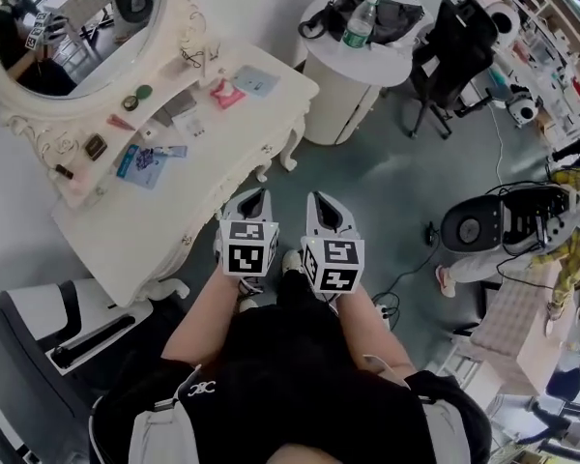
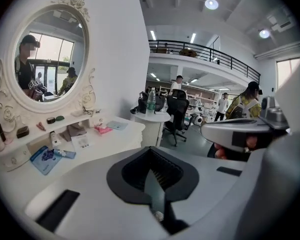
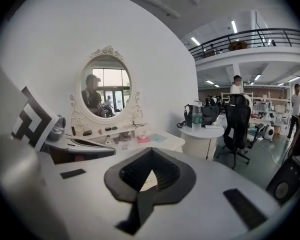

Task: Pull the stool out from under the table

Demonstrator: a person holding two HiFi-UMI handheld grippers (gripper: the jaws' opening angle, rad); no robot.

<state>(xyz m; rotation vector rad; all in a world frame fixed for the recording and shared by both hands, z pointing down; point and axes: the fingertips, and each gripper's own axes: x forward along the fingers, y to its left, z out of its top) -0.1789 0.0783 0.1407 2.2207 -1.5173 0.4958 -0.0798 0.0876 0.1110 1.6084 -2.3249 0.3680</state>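
The white dressing table [image 1: 155,222] with its oval mirror [image 1: 77,27] stands to my upper left in the head view. No stool shows in any view; the space under the table is hidden by its top. My left gripper [image 1: 254,194] and right gripper [image 1: 321,198] are held side by side close to my body, off the table's front right corner. Both point forward with jaws shut and nothing between them. The left gripper [image 2: 150,150] looks over the table top [image 2: 107,143]. The right gripper [image 3: 150,152] faces the mirror [image 3: 106,88].
Small cosmetics and cards lie on the table top and shelf. A round white table [image 1: 340,85] carries a bag and a water bottle [image 1: 361,24]. A black office chair [image 1: 456,44] stands beyond it. A black-and-white chair [image 1: 43,341] is at my lower left; cables [image 1: 411,264] cross the floor.
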